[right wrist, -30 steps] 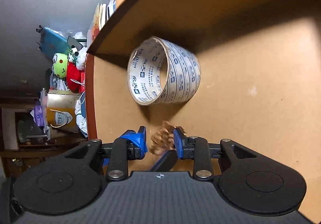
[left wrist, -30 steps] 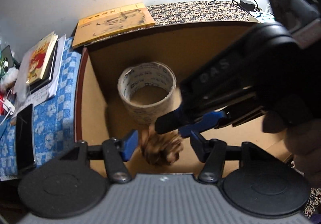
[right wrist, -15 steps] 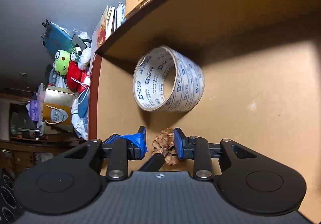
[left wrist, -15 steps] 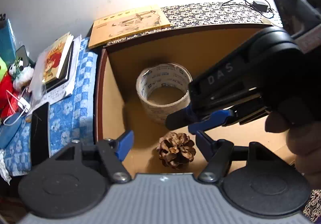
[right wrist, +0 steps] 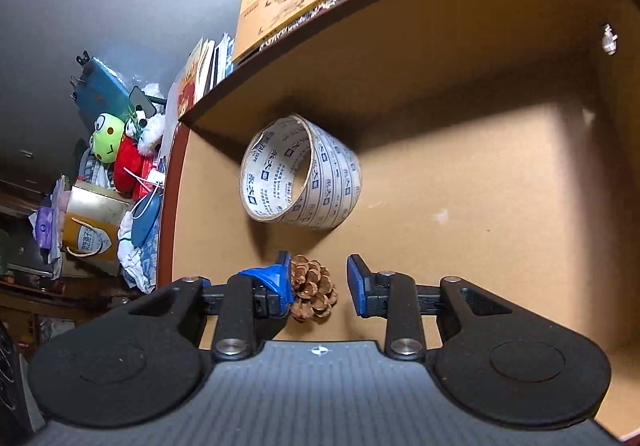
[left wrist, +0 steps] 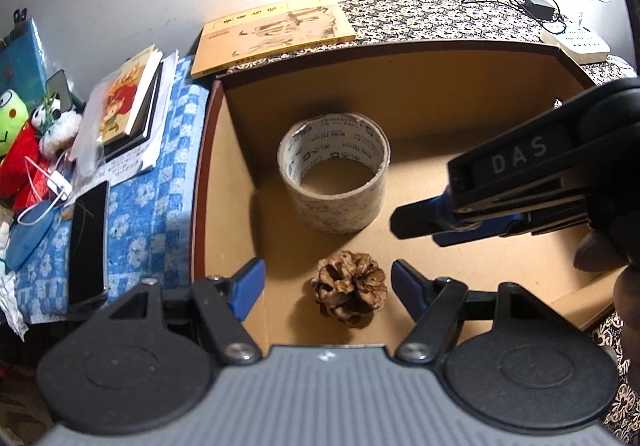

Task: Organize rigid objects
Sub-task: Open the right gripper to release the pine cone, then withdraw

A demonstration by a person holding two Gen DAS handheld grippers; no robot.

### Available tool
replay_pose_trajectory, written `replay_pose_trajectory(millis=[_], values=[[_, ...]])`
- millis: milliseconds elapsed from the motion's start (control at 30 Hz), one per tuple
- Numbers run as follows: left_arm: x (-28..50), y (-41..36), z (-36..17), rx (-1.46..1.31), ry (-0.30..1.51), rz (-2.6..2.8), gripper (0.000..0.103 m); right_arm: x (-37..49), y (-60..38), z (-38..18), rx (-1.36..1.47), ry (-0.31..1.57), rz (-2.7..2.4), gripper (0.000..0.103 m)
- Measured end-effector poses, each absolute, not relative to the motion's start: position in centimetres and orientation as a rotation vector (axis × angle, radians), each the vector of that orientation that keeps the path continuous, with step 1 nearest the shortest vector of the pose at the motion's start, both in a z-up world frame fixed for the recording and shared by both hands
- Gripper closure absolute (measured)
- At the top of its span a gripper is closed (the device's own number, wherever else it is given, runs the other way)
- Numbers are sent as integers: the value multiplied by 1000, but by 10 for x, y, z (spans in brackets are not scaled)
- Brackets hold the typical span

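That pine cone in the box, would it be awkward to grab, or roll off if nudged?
The pine cone looks light and stiff, with open woody scales, so the jaws would probably catch on it rather than slip. Those scales seem brittle; a hard squeeze might snap some. It is roundish and lying loose on the flat floor of the cardboard box, so a nudge could wobble or roll it a little, unevenly.

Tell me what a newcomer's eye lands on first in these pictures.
First the roll of printed tape standing on end near the back left of the open cardboard box. Next the pine cone on the box floor in front of it, lying free between the open left tongs. Soft toys brighten the clutter left of the box.
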State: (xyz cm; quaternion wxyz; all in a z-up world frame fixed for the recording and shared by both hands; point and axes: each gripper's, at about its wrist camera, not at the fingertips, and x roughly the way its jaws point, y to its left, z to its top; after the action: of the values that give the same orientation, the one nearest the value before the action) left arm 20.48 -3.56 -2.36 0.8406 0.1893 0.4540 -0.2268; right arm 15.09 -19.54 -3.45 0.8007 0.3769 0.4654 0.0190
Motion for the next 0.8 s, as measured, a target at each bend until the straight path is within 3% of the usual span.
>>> replay_pose_trajectory(millis=[800], values=[[165, -30, -2, 371, 913, -364, 25, 88, -208, -11, 736, 873, -56, 90]])
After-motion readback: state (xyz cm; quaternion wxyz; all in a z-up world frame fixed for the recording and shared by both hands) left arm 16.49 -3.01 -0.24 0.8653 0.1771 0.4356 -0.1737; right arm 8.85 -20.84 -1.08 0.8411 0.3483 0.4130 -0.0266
